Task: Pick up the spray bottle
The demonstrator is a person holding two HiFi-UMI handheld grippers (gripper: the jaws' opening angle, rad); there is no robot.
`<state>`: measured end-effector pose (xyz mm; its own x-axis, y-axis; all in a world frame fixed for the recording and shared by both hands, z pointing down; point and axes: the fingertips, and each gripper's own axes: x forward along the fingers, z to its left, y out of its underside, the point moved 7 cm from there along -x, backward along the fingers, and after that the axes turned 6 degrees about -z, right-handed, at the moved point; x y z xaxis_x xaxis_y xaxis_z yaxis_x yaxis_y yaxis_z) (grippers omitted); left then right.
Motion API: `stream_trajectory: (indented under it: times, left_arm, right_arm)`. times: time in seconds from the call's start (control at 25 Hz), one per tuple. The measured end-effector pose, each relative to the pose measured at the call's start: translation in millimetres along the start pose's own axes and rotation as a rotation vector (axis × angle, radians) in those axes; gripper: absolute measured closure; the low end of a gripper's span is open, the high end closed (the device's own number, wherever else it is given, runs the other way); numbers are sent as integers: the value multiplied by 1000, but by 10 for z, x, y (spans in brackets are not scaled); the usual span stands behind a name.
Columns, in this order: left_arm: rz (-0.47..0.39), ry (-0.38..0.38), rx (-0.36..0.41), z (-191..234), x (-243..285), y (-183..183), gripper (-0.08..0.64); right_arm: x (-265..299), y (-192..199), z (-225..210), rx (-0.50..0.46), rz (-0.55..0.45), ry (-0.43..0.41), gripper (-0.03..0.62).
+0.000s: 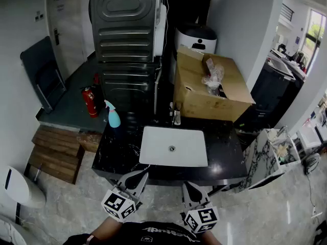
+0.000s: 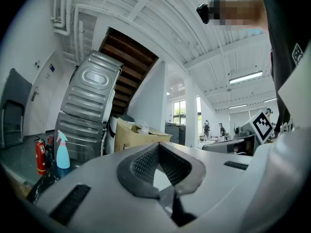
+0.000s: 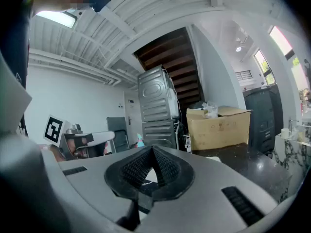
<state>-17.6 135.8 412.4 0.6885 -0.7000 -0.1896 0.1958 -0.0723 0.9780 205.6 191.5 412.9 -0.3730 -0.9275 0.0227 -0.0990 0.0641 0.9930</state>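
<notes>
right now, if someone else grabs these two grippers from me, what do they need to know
Left gripper: shut, empty, just short of the front edge of the black counter.
Right gripper: shut, empty, beside the left one.
Spray bottle: upright at the counter's back left corner, to the left of the white sink, untouched.
Done: nothing yet.
Left to do: open a gripper (probably the left, as the bottle is on that side), reach across the counter, close on the bottle and lift it.
</notes>
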Motion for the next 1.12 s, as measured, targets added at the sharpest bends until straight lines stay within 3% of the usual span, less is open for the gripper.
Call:
stream_trajectory:
  times: [0.68,1.12]
  left_arm:
    - [-3,30,-6,19,-210,-6,545]
    - [-14,-1,-20,360,-644,2,545]
  right_arm:
    - [-45,15,177,-4,6,2,555]
    - [47,121,648,-10,7,10,555]
